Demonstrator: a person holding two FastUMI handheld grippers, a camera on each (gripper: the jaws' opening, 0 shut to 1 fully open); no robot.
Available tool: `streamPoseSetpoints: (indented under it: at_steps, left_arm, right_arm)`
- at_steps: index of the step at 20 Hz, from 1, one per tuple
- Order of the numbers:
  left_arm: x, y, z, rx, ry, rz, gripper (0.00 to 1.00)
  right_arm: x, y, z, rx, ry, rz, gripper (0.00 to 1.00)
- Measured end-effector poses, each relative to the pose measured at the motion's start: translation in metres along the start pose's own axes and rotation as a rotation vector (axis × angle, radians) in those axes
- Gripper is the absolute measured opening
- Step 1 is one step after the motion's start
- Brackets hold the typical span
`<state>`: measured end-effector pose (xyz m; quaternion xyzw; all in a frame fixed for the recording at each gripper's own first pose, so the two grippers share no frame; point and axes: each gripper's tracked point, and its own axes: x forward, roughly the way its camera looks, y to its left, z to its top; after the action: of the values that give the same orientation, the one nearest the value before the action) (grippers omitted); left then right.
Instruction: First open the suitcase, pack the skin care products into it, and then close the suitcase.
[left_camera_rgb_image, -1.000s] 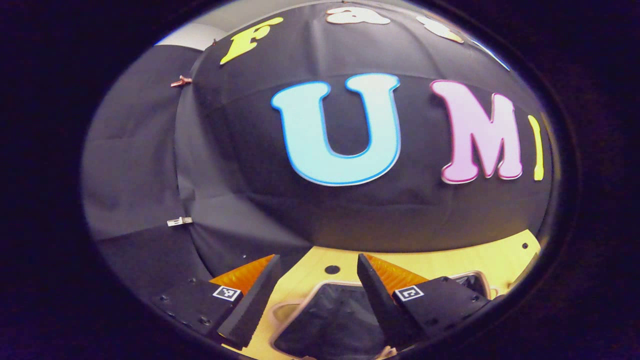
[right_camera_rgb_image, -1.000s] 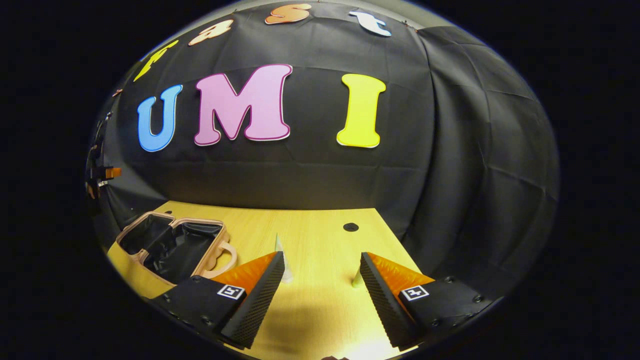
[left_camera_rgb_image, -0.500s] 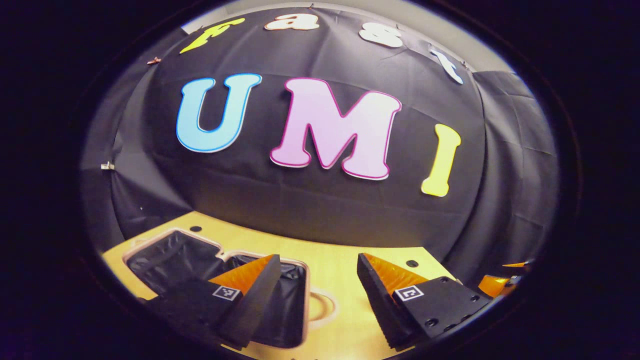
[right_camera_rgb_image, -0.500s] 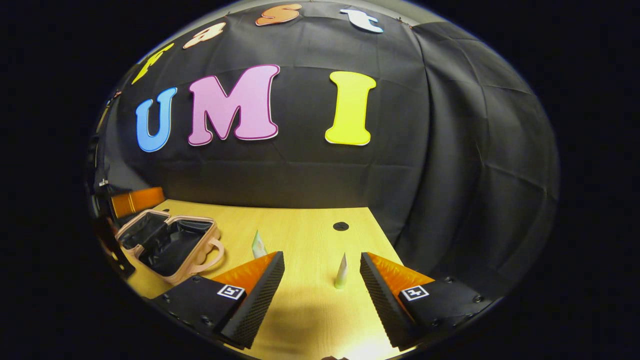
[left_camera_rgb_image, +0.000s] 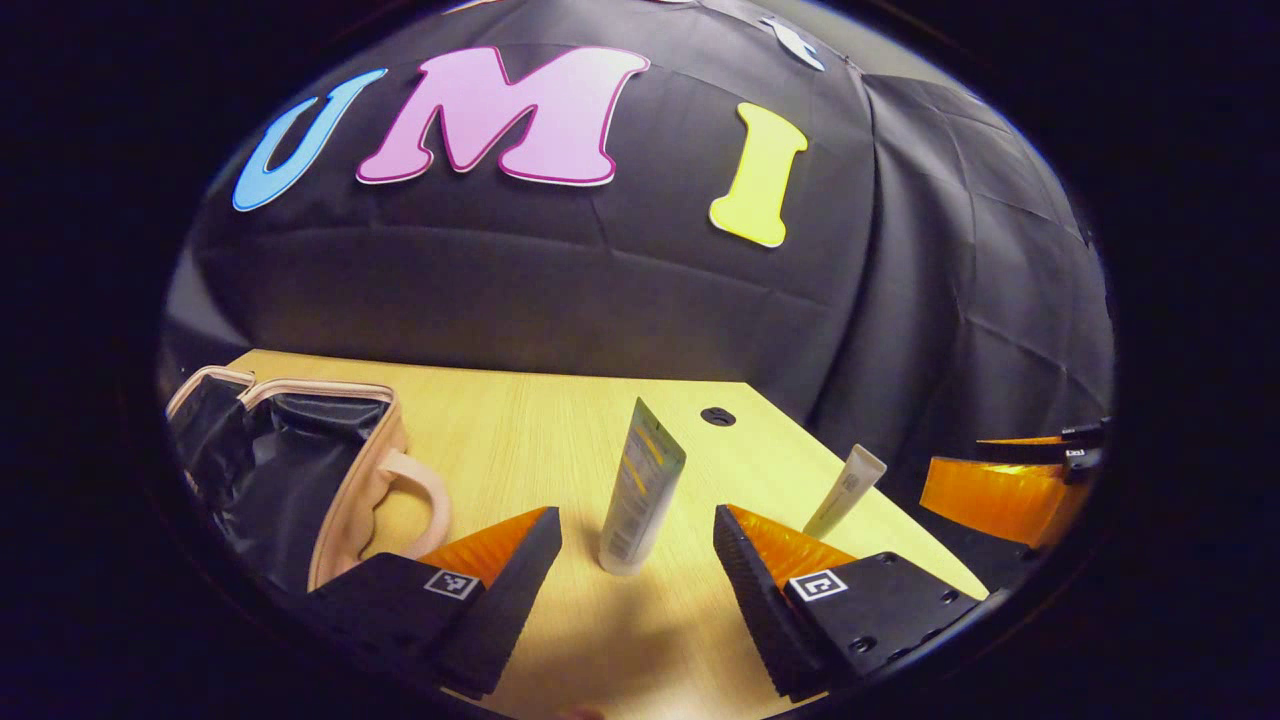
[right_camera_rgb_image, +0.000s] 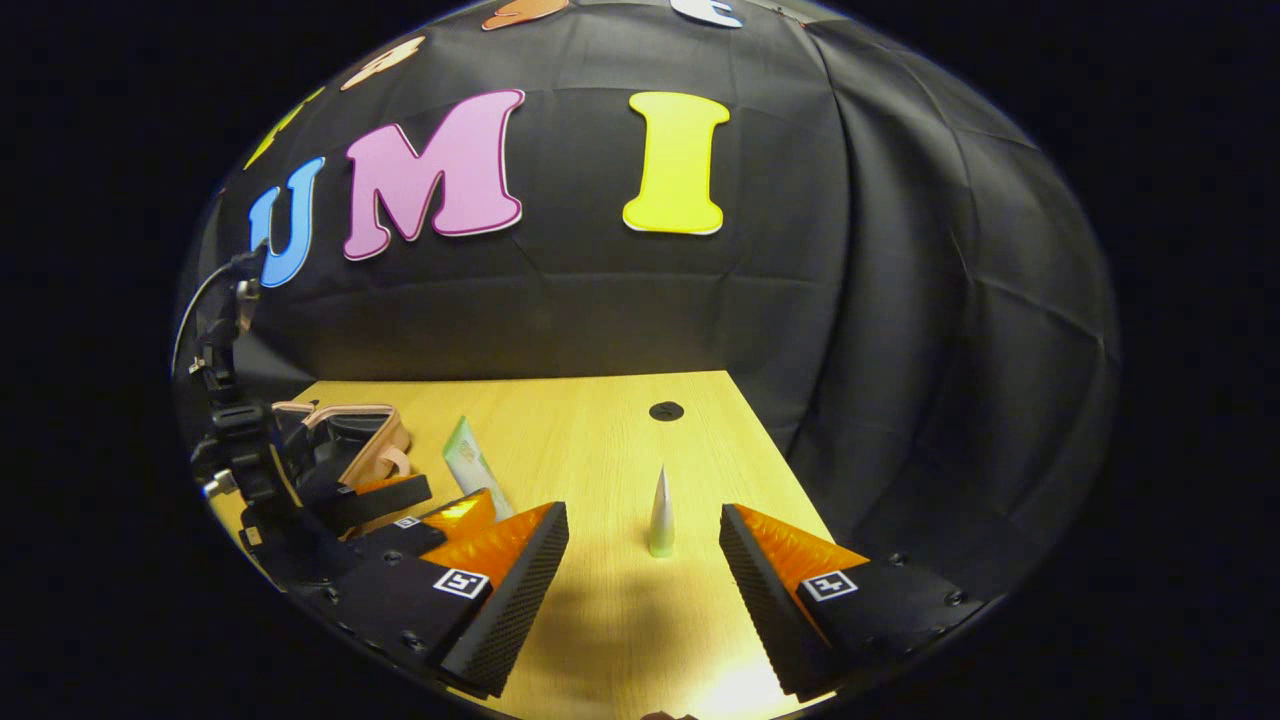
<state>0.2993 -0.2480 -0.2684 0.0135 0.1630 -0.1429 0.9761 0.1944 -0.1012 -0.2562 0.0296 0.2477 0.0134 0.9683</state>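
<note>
I have swung my left gripper (left_camera_rgb_image: 636, 560) off the open suitcase (left_camera_rgb_image: 345, 470) at the table's (left_camera_rgb_image: 520, 420) left edge; its jaws now gape, empty, around a standing tube (left_camera_rgb_image: 640, 487). My right gripper (right_camera_rgb_image: 644, 560), wide and empty, frames another tube (right_camera_rgb_image: 660, 515).

Dim booth, bright glaring table (right_camera_rgb_image: 610, 440), bowed edges.

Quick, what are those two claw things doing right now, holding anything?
Left gripper: open, holding nothing; a tube stands ahead.
Right gripper: open, holding nothing.
</note>
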Motion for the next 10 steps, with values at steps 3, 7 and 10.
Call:
streamPoseSetpoints:
  at_steps: [3,7,10]
  left_arm:
    - [0.041,0.003,-0.008,0.038,0.033,0.01,0.96]
    - [0.077,0.005,-0.023,-0.009,0.092,0.018,0.89]
    - [0.084,0.008,-0.031,0.011,0.132,0.058,0.67]
  right_arm:
    - [0.03,-0.005,-0.014,-0.002,0.033,-0.021,0.97]
    - [0.07,-0.011,-0.03,0.067,0.06,-0.035,0.98]
    - [0.093,-0.013,-0.048,0.109,0.102,-0.046,0.99]
